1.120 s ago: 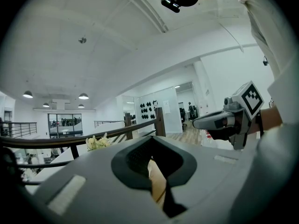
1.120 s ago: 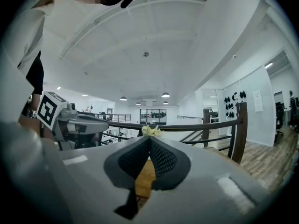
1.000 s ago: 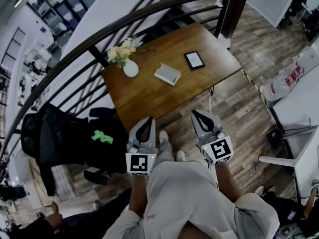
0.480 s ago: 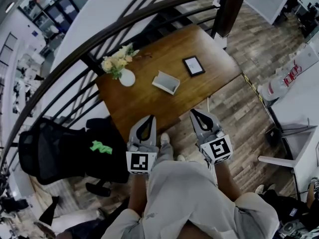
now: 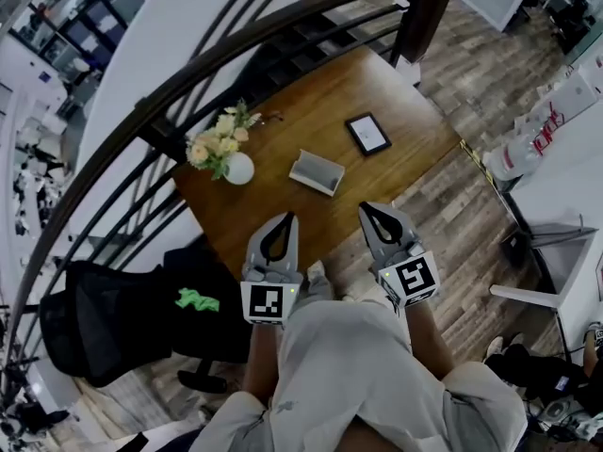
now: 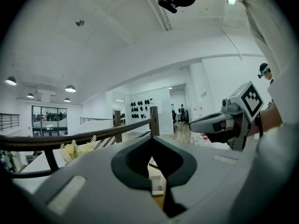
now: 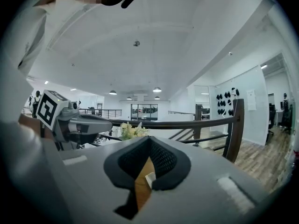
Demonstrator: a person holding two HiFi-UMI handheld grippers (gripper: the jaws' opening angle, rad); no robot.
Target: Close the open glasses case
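Near the middle of the desk (image 5: 311, 111) lay the glasses case (image 5: 317, 171), and its lid was up, so none of the job was done yet. I held the left gripper (image 5: 287, 220) and the right gripper (image 5: 368, 213) side by side over the near edge of the desk, well apart from the case. Both pairs of fingers were pressed together at the tips, with nothing between them. What was left, I thought, was all of it: reach out to the case, push the lid down and make sure it shut.

There was bare wood all the way from the near edge to the case, so I judged the way in was easy. A vase of flowers (image 5: 237, 168) stood by the left corner, near the case, and I would need to keep the left gripper off it. A dark tablet (image 5: 368, 134) lay toward the right corner. A railing (image 5: 236, 45) ran close behind the far edge, so there was little room past the case.
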